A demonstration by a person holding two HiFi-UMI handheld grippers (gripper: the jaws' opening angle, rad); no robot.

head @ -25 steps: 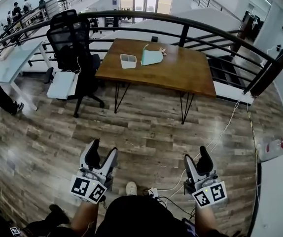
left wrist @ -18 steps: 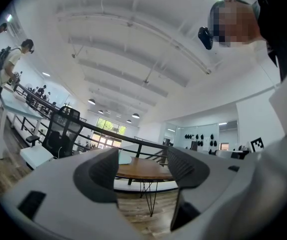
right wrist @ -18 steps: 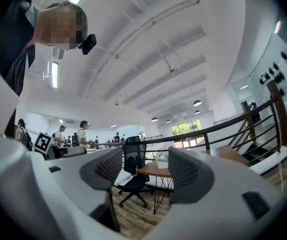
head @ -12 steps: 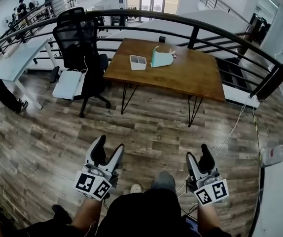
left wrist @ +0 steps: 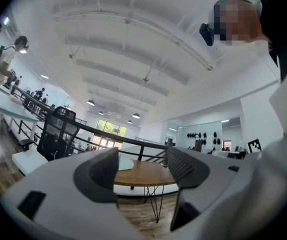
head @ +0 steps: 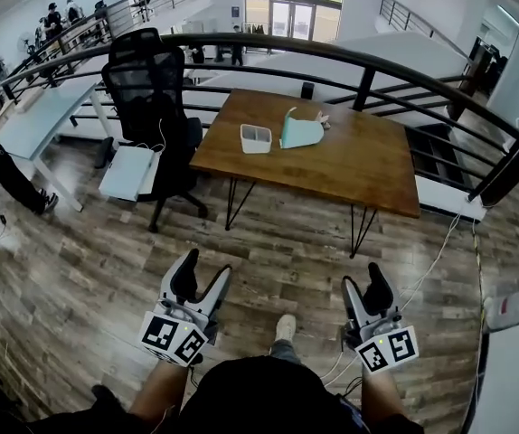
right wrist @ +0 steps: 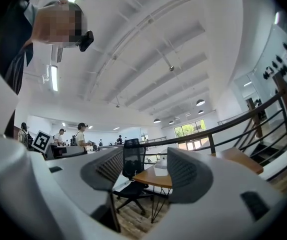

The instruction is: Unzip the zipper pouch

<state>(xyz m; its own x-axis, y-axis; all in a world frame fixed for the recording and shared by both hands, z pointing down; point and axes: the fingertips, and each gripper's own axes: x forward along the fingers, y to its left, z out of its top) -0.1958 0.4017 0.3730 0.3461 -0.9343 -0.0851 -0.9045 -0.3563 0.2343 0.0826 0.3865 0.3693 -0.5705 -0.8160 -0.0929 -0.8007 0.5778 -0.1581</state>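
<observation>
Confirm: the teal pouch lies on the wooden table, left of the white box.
Wrong side: the head view shows the teal pouch right of the white box, close beside it. It does lie on the wooden table.

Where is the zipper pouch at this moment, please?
In the head view, the teal zipper pouch lies on the wooden table ahead, near its far edge, just right of the small white container.

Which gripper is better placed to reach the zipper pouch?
Left, marginally. Left gripper and right gripper are both open, empty, far from the table; the right jaws have just been closing slightly. Left aims at the pouch, right at the white container.
</observation>
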